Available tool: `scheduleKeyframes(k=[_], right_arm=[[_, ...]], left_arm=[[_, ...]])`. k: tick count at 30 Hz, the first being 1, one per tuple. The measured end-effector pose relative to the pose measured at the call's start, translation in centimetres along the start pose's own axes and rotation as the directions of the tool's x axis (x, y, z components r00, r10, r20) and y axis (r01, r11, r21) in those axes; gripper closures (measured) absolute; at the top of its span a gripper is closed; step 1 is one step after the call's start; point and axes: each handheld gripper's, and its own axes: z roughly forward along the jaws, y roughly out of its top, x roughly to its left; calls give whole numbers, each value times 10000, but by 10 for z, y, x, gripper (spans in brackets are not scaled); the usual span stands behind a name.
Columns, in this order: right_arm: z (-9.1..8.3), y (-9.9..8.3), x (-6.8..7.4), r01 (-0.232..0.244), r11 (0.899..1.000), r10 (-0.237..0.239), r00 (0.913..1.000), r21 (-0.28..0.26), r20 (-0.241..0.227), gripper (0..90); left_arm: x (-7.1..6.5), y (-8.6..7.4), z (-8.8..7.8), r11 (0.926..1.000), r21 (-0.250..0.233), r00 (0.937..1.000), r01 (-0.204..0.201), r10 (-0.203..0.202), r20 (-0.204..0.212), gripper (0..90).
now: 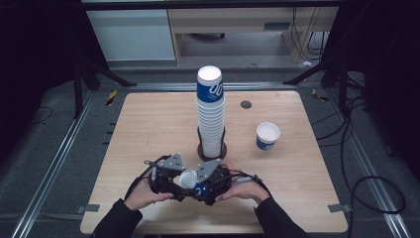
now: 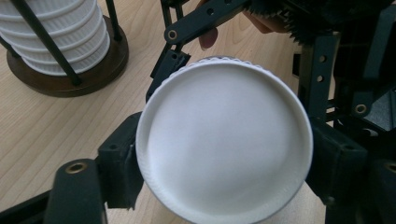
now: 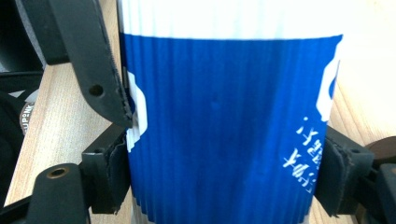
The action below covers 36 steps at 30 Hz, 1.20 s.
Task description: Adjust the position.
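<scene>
Paper cup (image 1: 190, 181), blue with a ribbed sleeve and a white rolled rim, lies on its side low over the near edge of the table (image 1: 148, 129), caught between both tools just in front of the tall stack of cups (image 1: 211, 111) in its dark holder (image 1: 212, 150); the right gripper (image 1: 208, 186) has its pads pressed on the blue body (image 3: 224, 140), jaws drawn narrow on it; the left gripper (image 1: 168, 181) frames the open mouth (image 2: 224, 144), one pad at each side of the rim, seemingly gripping it; a second cup (image 1: 268, 136) stands well apart to the right. I judge it very light, thin-walled and easily crushed; the sleeve gives friction, so mid-body is the safest hold; squeezing at the rim risks ovalling it; gentle pressure should suffice.
</scene>
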Motion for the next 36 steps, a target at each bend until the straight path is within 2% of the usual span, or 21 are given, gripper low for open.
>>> scheduleKeyframes(k=[7, 13, 17, 22, 23, 26, 27, 28, 29, 32, 36], right_arm=[[1, 0, 0, -46, 10000, 46, 10000, 44, 0, 193], [-1, -1, -2, -435, 9990, 435, 9990, -33, 24, 110], [-10, -1, -7, -709, 9965, 717, 9973, -442, 164, 77], [-32, -5, -13, -1024, 9881, 1093, 9925, -1150, 555, 70], [-32, -5, -13, -1024, 9881, 1093, 9925, -1150, 555, 70], [-49, -13, -16, -1394, 9764, 1510, 9867, -1649, 601, 66], [-49, -13, -16, -1394, 9764, 1510, 9867, -1649, 601, 66], [-56, -19, -18, -1595, 9677, 1740, 9829, -1955, 596, 67], [-59, -22, -19, -1717, 9626, 1878, 9804, -2095, 595, 67], [-64, -28, -22, -2021, 9483, 2222, 9733, -2446, 573, 67], [-65, -31, -24, -2192, 9375, 2408, 9693, -2704, 490, 67]], left_arm=[[0, 0, 0, 10000, 71, 10000, 19, -19, 23, 257], [4, -1, -4, 9997, -47, 9997, 230, -230, 118, 260], [6, -1, -14, 9990, -338, 9996, 279, -280, -28, 259], [12, -4, -26, 9959, -793, 9984, 426, -453, -331, 259], [12, -4, -26, 9959, -793, 9984, 426, -453, -331, 259], [16, -6, -33, 9902, -1284, 9960, 547, -632, -627, 259], [16, -6, -33, 9902, -1284, 9960, 547, -632, -627, 260], [17, -6, -35, 9877, -1451, 9954, 581, -683, -667, 259], [19, -7, -39, 9816, -1792, 9942, 665, -805, -720, 259], [22, -9, -44, 9682, -2364, 9925, 820, -1010, -695, 259], [22, -9, -48, 9569, -2775, 9921, 861, -1079, -642, 259]])
